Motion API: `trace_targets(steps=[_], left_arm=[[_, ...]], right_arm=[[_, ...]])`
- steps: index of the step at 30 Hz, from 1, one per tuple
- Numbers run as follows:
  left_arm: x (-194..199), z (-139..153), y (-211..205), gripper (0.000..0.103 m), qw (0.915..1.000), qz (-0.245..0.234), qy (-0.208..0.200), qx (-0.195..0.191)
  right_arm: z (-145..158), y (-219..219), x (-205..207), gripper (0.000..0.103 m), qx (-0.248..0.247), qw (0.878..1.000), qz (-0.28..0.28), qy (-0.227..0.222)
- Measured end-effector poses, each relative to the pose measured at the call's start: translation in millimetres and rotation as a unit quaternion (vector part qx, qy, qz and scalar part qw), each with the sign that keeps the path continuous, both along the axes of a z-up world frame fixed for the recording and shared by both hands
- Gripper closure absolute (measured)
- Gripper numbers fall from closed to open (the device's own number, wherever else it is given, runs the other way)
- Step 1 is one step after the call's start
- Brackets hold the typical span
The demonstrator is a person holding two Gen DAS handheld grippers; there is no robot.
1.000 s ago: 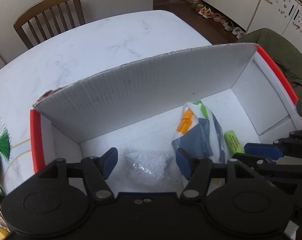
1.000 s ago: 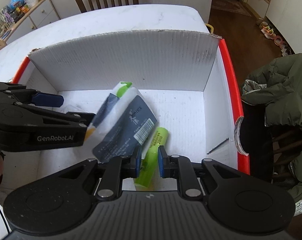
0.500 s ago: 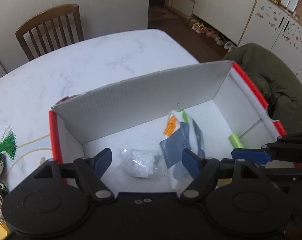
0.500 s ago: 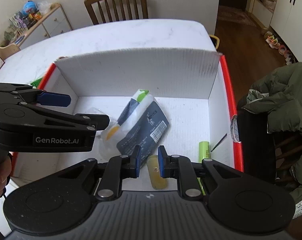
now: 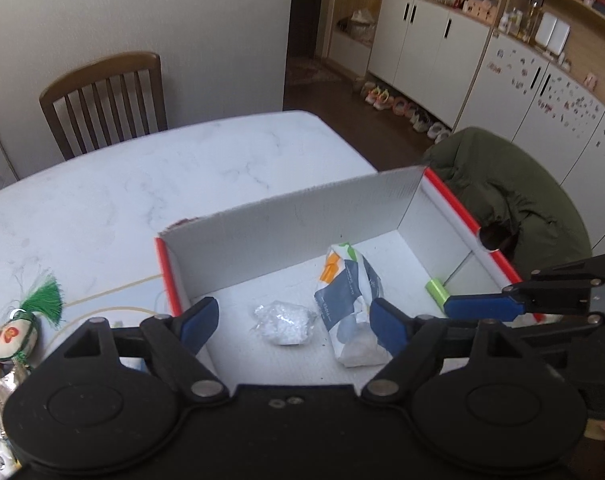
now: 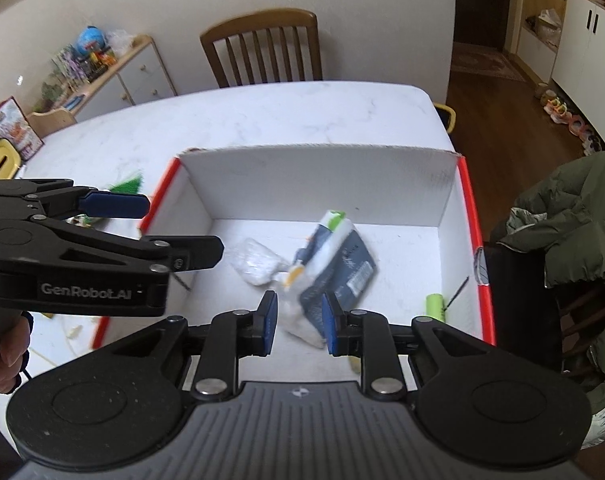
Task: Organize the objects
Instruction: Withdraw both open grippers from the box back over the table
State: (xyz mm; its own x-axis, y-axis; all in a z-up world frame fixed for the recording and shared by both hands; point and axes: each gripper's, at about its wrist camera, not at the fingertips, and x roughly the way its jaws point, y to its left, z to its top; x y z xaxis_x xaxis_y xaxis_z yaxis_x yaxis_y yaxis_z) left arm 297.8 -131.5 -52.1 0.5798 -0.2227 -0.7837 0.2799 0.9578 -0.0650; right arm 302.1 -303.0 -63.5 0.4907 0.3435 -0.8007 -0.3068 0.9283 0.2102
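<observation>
A white cardboard box with red edges (image 5: 164, 272) (image 6: 468, 200) stands on the marble table (image 5: 142, 180). Inside lie a blue-and-white packet (image 5: 346, 280) (image 6: 342, 256), a clear bag of white bits (image 5: 284, 322) (image 6: 254, 260) and a green cylinder (image 5: 436, 290) (image 6: 434, 306) by the right wall. My left gripper (image 5: 292, 316) (image 6: 184, 224) hovers wide open above the box's near left part, holding nothing. My right gripper (image 6: 298, 312) hangs above the near side, jaws a narrow gap apart with nothing between them; the packet shows through the gap below. One of its blue pads (image 5: 482, 308) shows in the left wrist view.
A wooden chair (image 5: 102, 100) (image 6: 262, 48) stands at the table's far side. A green jacket (image 5: 502, 200) (image 6: 574, 220) drapes over a seat right of the box. A green tasselled ornament (image 5: 42, 296) and wrappers lie left of the box. A hand (image 6: 6, 352) holds the left gripper.
Both grippers have risen and drawn back from the box, which looks smaller now. The green cylinder, earlier between the right fingers, lies by the box's right wall.
</observation>
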Motion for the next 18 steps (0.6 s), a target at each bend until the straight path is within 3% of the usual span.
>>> trace_targets(steps=[15,18], left_arm=[[-53.5,34.1,60.0,0.013,0.9982,-0.009,-0.048,-0.035],[-61.5,37.1,76.6,0.010,0.9977,-0.005,-0.056,-0.038]], right_arm=[[29.3,35.0,-39.6,0.080,0.013,0.999,-0.008,-0.038],[32.5,49.3,-47.3,0.074,0.019,0.999,-0.006,-0.045]])
